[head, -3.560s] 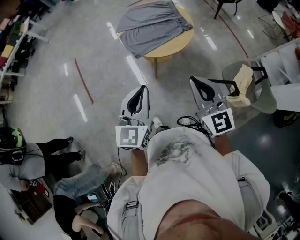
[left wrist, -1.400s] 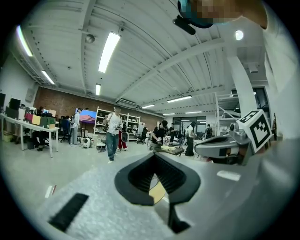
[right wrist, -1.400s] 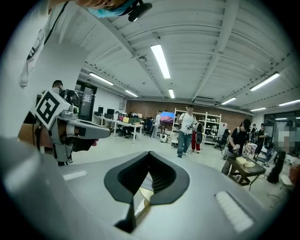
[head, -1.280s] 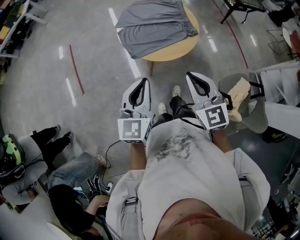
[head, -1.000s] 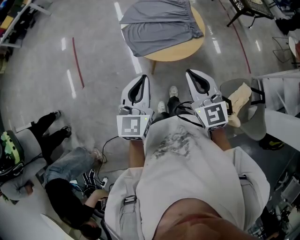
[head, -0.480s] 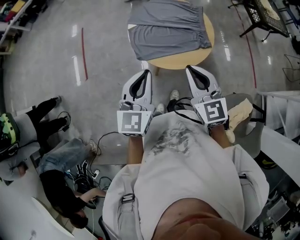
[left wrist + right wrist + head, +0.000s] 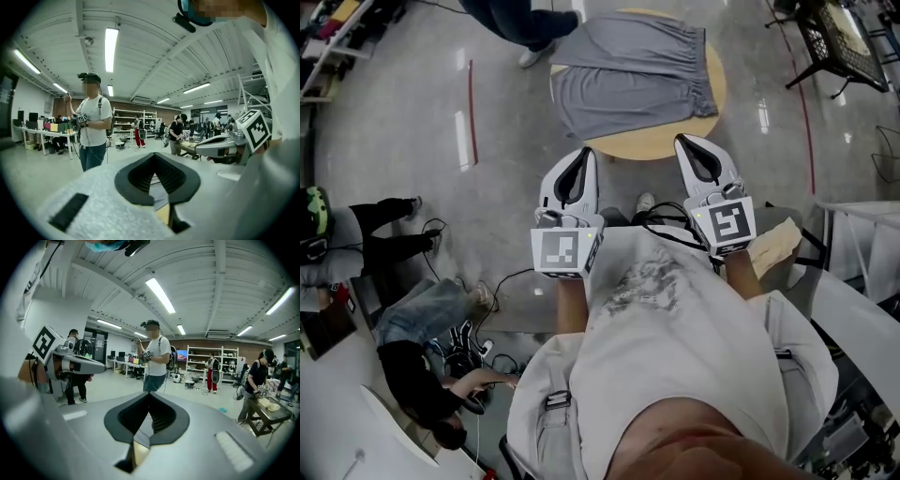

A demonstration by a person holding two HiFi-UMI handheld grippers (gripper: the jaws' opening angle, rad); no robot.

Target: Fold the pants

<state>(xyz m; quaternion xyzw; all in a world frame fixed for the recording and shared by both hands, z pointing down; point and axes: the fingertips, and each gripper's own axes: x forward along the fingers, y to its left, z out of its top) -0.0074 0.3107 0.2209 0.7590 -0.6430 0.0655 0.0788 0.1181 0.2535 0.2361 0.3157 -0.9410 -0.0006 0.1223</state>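
at top centre, grey pants (image 7: 633, 80) lie on a round table (image 7: 666, 143); likely approach step: left gripper (image 7: 581, 156) and right gripper (image 7: 688, 142), closed and empty, must next reach and open.

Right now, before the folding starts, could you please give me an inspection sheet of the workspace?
Surface: round wooden table.
Job's things: grey pants spread on it, unfolded, overhanging its left edge.
Clutter: nothing seen on the table.
Grippers: left hand-held gripper and right hand-held gripper shut, empty, clear of the pants.
Cables: black cable on the floor.
Surroundings: seated people at left; standing person beyond the table.
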